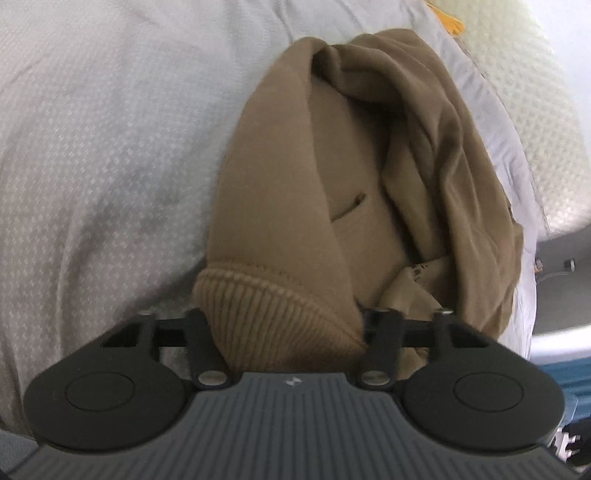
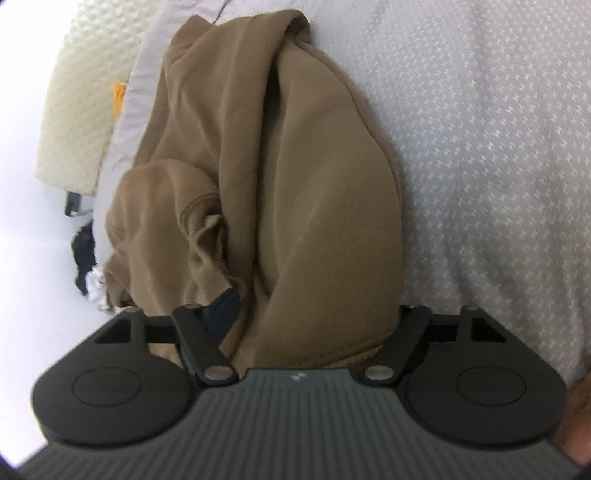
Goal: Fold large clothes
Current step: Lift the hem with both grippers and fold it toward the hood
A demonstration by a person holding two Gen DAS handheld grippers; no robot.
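Note:
A brown sweatshirt [image 1: 332, 166] lies bunched in a long heap on a pale grey patterned bed sheet [image 1: 92, 129]. Its ribbed hem [image 1: 266, 306] fills the gap between the jaws of my left gripper [image 1: 284, 332], touching both sides, and the fingertips are buried in the cloth. In the right wrist view the same sweatshirt [image 2: 295, 166] runs away from me. A thick smooth fold [image 2: 325, 295] is packed between the jaws of my right gripper [image 2: 310, 332], whose fingertips are also hidden.
A cream textured blanket [image 1: 535, 110] [image 2: 74, 110] lies past the sheet's edge beside the sweatshirt, with something orange [image 1: 448, 20] [image 2: 120, 96] tucked against it. Dark and white items [image 2: 86, 258] lie lower down off the bed. Grey sheet [image 2: 498, 129] spreads wide on the other side.

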